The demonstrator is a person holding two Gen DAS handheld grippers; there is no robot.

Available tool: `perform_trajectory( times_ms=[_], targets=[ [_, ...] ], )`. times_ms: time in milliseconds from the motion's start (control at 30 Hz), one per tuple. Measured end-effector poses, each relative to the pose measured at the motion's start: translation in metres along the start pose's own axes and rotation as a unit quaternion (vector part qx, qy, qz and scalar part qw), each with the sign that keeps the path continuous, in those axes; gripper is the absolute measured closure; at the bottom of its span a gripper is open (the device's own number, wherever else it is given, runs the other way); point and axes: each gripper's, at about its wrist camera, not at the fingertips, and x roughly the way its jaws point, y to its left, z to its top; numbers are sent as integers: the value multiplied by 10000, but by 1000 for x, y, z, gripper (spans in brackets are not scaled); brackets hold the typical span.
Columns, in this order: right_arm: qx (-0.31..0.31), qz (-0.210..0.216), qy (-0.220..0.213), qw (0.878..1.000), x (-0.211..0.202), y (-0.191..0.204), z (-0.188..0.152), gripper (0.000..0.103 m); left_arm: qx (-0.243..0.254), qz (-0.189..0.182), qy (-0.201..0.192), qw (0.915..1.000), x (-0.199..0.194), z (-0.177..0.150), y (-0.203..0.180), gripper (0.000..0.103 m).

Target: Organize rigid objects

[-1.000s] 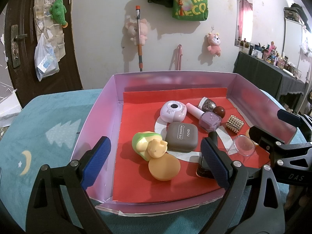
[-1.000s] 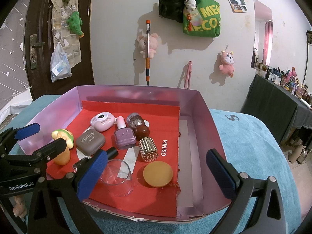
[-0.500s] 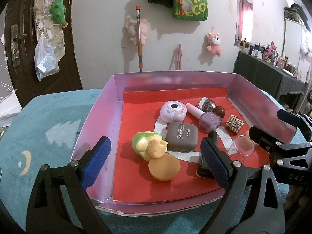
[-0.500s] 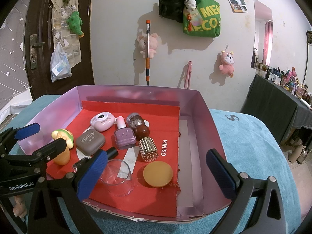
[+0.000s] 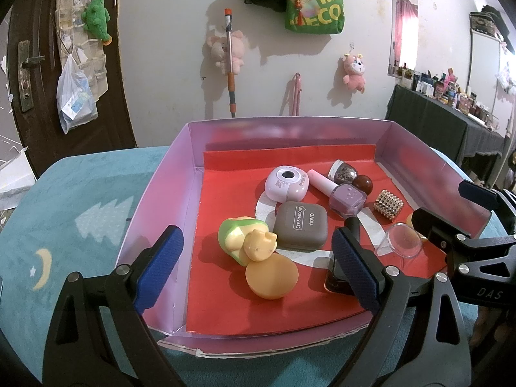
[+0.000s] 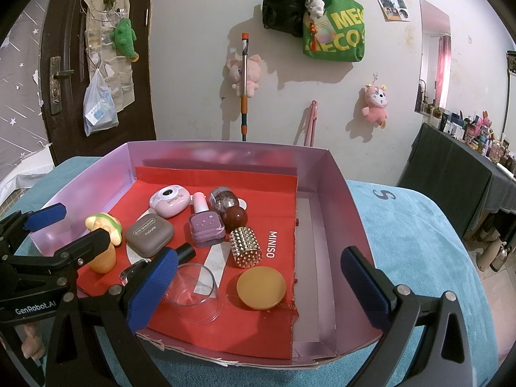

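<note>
No change since earlier: tray (image 5: pixel 167 190) items unmoved.

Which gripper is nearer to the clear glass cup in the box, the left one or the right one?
Right. The right gripper has its left finger just beside the glass cup, at the near edge of the box. The left gripper hovers further left, by the duck toy.

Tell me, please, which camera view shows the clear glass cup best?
The right wrist view: the clear glass cup lies near and almost whole. In the left wrist view the clear glass cup is smaller, at the right.
</note>
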Motion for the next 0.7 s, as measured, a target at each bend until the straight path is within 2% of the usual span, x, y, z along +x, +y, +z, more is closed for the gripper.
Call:
perform_trajectory(
  times_ms=[700],
  targets=[
    [15,35,-11,10000,-1,0,1,0,-7,-34,-11,10000,0,0,0,9]
  ],
)
